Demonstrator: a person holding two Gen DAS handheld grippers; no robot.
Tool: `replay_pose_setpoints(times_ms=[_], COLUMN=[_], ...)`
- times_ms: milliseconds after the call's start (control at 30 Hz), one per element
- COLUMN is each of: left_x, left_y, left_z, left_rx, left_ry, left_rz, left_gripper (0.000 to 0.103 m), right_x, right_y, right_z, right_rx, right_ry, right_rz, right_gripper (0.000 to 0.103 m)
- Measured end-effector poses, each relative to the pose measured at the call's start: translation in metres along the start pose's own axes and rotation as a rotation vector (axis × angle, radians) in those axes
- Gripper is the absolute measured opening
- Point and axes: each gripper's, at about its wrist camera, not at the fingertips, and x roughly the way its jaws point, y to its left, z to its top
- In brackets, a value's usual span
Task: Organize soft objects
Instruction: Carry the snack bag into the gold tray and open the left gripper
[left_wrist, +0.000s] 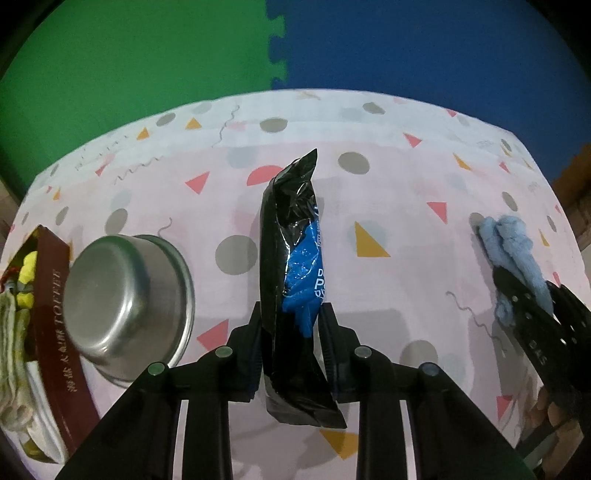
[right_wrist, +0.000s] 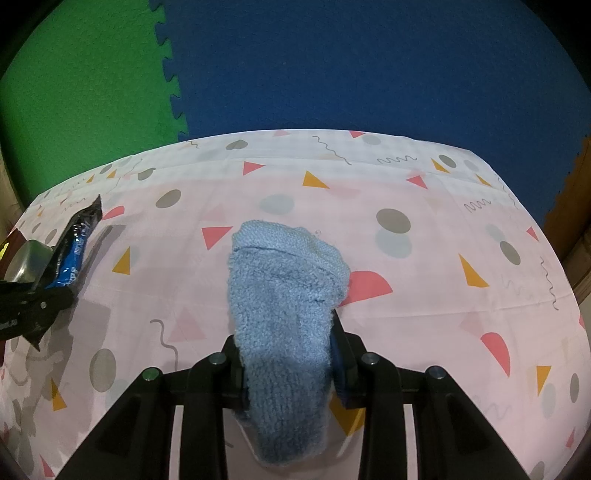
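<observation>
A black and blue plastic packet (left_wrist: 284, 229) stands on edge between the pads of my left gripper (left_wrist: 291, 306), which is shut on its lower half; the packet's top corner points away from me. The same packet (right_wrist: 75, 240) and left gripper (right_wrist: 44, 295) show at the left edge of the right wrist view. My right gripper (right_wrist: 284, 328) is shut on a fluffy light-blue sock (right_wrist: 284, 288), whose upper end bulges beyond the fingers over the table. In the left wrist view the sock (left_wrist: 506, 240) and the right gripper (left_wrist: 532, 295) appear at the far right.
An upturned steel bowl (left_wrist: 122, 302) lies left of the packet. A dark red box (left_wrist: 55, 314) at the left edge holds pale green and yellow soft items (left_wrist: 11, 325). The table wears a pink patterned cloth (left_wrist: 406, 184). Green (left_wrist: 129, 55) and blue (left_wrist: 424, 44) foam mats lie beyond.
</observation>
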Motion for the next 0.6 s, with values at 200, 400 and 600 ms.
replay_pose_setpoints(times_ms=[200,400,600], left_x=[-0.024,-0.051,-0.076], left_y=[-0.001,0.002,0.014], left_z=[-0.009,-0.021,-0.030], left_rx=[0.002,-0.005,-0.017], left_ry=[-0.038,-0.073,-0.092], left_rz=[-0.009,-0.013,-0.011], left_gripper=[0.024,0.024,0.024], right_x=[-0.001,-0.001,0.000], right_y=[0.000,0.000,0.001], right_z=[-0.001,0.000,0.000], right_rx=[0.003,0.004,0.004], right_ry=[0.000,0.000,0.000], right_rz=[0.001,0.002,0.003], right_gripper=[0.034,0.034,0.034])
